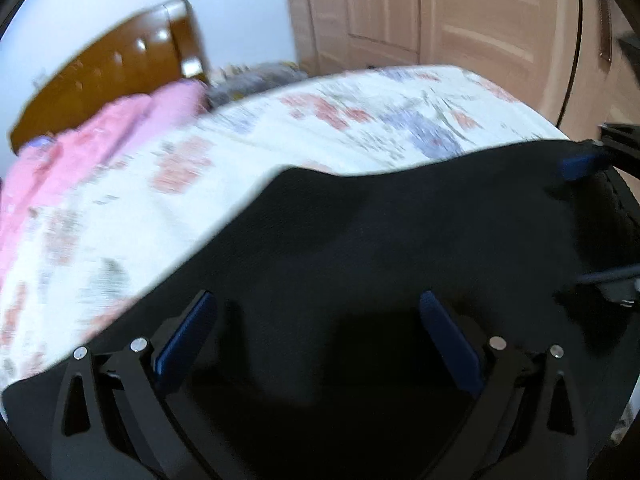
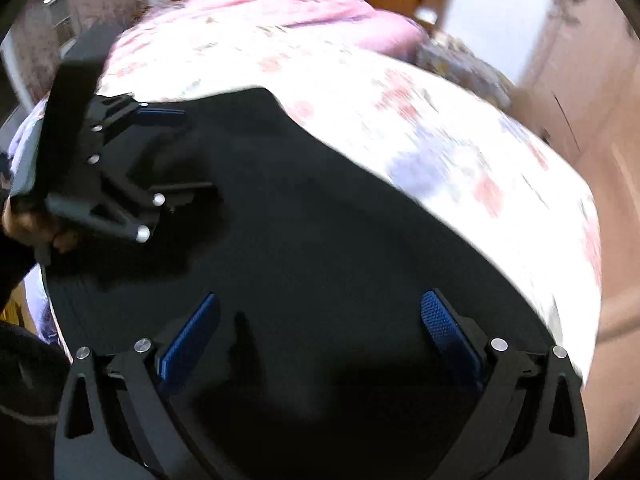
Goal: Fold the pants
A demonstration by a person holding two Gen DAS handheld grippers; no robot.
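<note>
The black pants (image 1: 380, 248) lie spread flat on the bed, over a white bedspread (image 1: 280, 128) printed with red and blue-violet flowers. In the left wrist view the dark cloth fills the lower half of the frame, its far edge running in a wavy line across the floral print. In the right wrist view the pants (image 2: 320, 220) reach from the near edge up to a rounded corner near the middle of the bed.

The left tool (image 1: 318, 340) hangs over the pants with its blue-padded fingers (image 1: 184, 340) spread wide apart, nothing caught between them. From the right wrist view the same left tool (image 2: 168, 152) shows at the left side, over the cloth near its far corner, gripped by a hand (image 2: 28, 220) at the frame edge. The right tool (image 2: 320, 340) is likewise over the black fabric, blue pads spread, holding nothing; its fingertip (image 1: 580, 164) appears at the right edge of the left wrist view, close to the pants' far edge.

Beyond the bedspread lies a pink blanket (image 1: 100, 136), bunched toward a brown wooden headboard (image 1: 108, 76). Pale wooden wardrobe doors (image 1: 440, 12) stand past the bed. Both views are blurred.
</note>
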